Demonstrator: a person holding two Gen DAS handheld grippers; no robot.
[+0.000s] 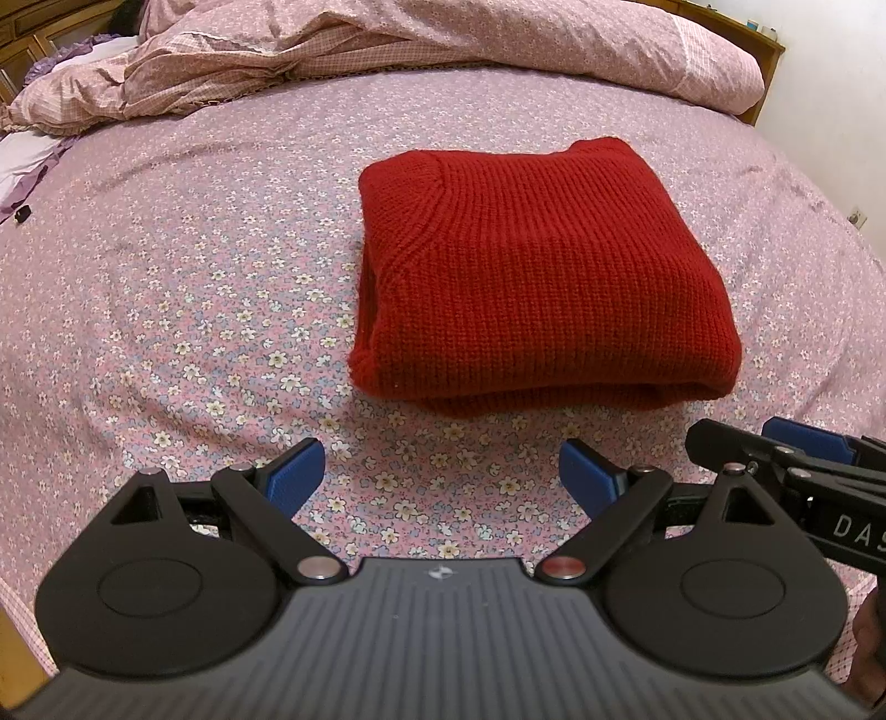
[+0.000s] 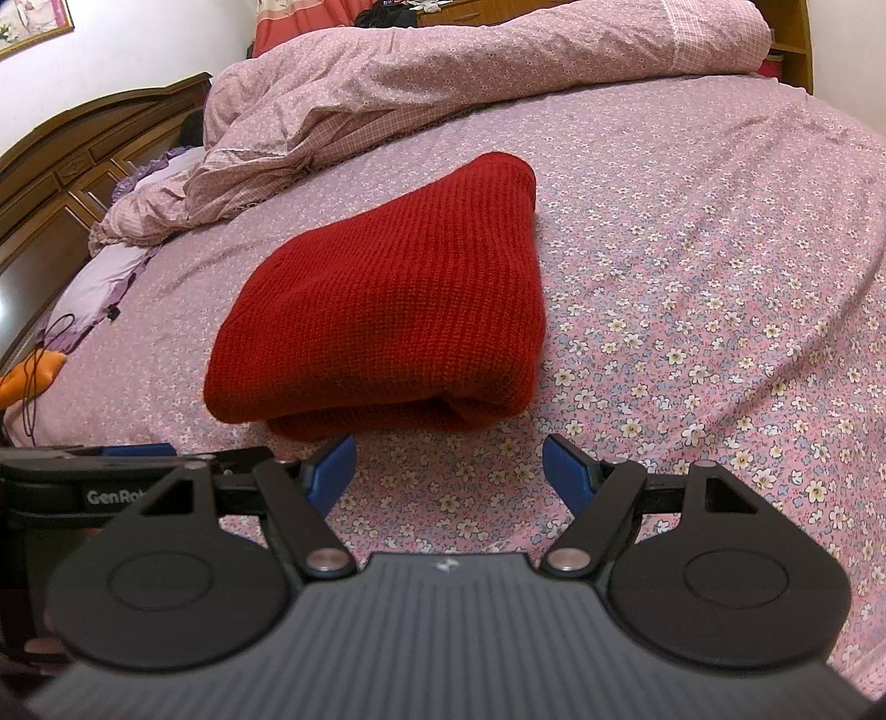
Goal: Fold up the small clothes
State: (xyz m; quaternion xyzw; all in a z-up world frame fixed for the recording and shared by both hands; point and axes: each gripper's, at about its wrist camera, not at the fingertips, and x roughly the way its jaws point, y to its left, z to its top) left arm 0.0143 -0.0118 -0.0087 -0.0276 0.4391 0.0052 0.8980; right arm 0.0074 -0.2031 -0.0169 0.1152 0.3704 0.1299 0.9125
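Note:
A red knitted sweater (image 1: 531, 266) lies folded into a thick rectangle on the flowered bed sheet (image 1: 194, 310). In the left wrist view my left gripper (image 1: 443, 476) stands open just short of the sweater's near edge, nothing between its blue pads. The right gripper's black arm and blue pad show at that view's right edge. In the right wrist view the same sweater (image 2: 387, 310) sits ahead and slightly left. My right gripper (image 2: 448, 471) is open and empty, its left pad close to the sweater's near fold. The left gripper's body shows at the left edge there.
A rumpled pink quilt (image 1: 443, 50) is heaped along the far side of the bed. A purple pillow (image 2: 99, 282) and a dark wooden headboard (image 2: 83, 160) lie to the left, with a black cord and an orange object (image 2: 27, 376) near the bed's edge.

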